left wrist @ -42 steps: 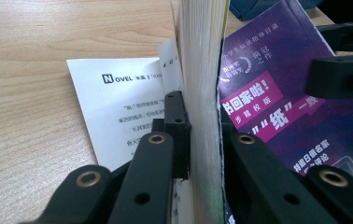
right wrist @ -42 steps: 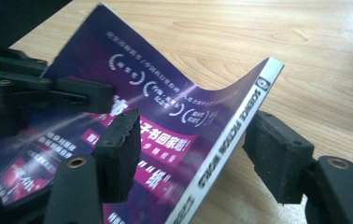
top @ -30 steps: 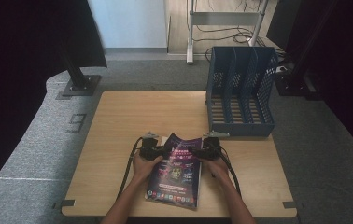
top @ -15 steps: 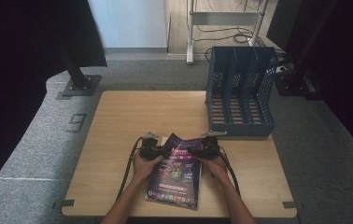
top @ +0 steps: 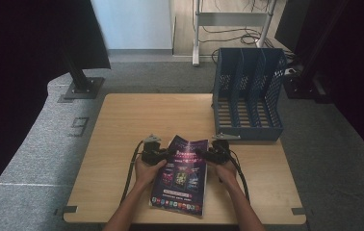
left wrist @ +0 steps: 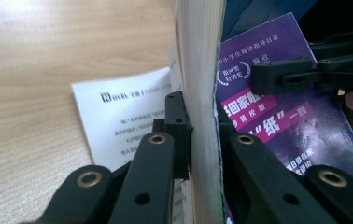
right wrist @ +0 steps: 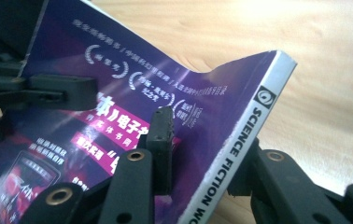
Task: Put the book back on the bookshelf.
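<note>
A purple science-fiction book (top: 180,175) lies on the wooden table (top: 136,115), its far end raised between the two grippers. My left gripper (top: 166,155) is shut on the book's page edge (left wrist: 201,70), one pad on either side, and a white flap (left wrist: 118,121) hangs out beside it. My right gripper (top: 200,154) straddles the spine (right wrist: 254,121). Its jaws have just been closing, with the book between them; one jaw hovers over the cover (right wrist: 132,70) and the other sits under the spine. A strip of cover still shows beside the upper pad.
A blue slotted file rack (top: 247,96) stands at the table's far right, just beyond the right hand. Bare wood stretches to the left and behind the book. Cables trail from both grippers toward the front edge. A stand's base (top: 81,89) rests on the grey floor.
</note>
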### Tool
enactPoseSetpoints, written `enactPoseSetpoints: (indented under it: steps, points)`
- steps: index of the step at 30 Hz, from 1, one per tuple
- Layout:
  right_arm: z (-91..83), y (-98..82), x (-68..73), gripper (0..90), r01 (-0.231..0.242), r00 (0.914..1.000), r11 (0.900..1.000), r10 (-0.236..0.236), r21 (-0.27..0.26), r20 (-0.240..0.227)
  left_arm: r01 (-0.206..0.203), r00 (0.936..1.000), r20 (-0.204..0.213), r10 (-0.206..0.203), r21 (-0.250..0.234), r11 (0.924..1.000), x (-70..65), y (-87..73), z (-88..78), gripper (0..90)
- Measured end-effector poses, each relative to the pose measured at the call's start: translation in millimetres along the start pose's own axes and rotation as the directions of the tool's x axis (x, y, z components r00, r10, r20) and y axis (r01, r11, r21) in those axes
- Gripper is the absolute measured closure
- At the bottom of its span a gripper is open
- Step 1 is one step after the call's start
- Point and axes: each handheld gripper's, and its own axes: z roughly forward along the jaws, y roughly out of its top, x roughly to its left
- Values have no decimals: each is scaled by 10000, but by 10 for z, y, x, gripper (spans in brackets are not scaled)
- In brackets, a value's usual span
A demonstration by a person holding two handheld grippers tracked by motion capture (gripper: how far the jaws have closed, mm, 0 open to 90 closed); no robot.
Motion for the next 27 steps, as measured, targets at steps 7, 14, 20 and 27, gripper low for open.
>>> enactPoseSetpoints:
  steps: [7,14,20,27]
  points:
    - [-185,80,151,703,636,9980,9944,-628,-841,120,-141,9997,180,150,-499,9987,-59,106,-130,845]
    - [-329,144,267,709,1229,9924,9820,-1205,-1437,250,-213,9991,344,252,-1092,9938,-116,189,-253,846]
    - [-422,183,344,716,1639,9865,9686,-1604,-1867,338,-417,9984,333,465,-1330,9902,-169,249,-320,846]
    - [-541,238,418,730,1920,9814,9542,-1881,-2294,388,-637,9972,290,696,-1708,9832,-238,318,-379,848]
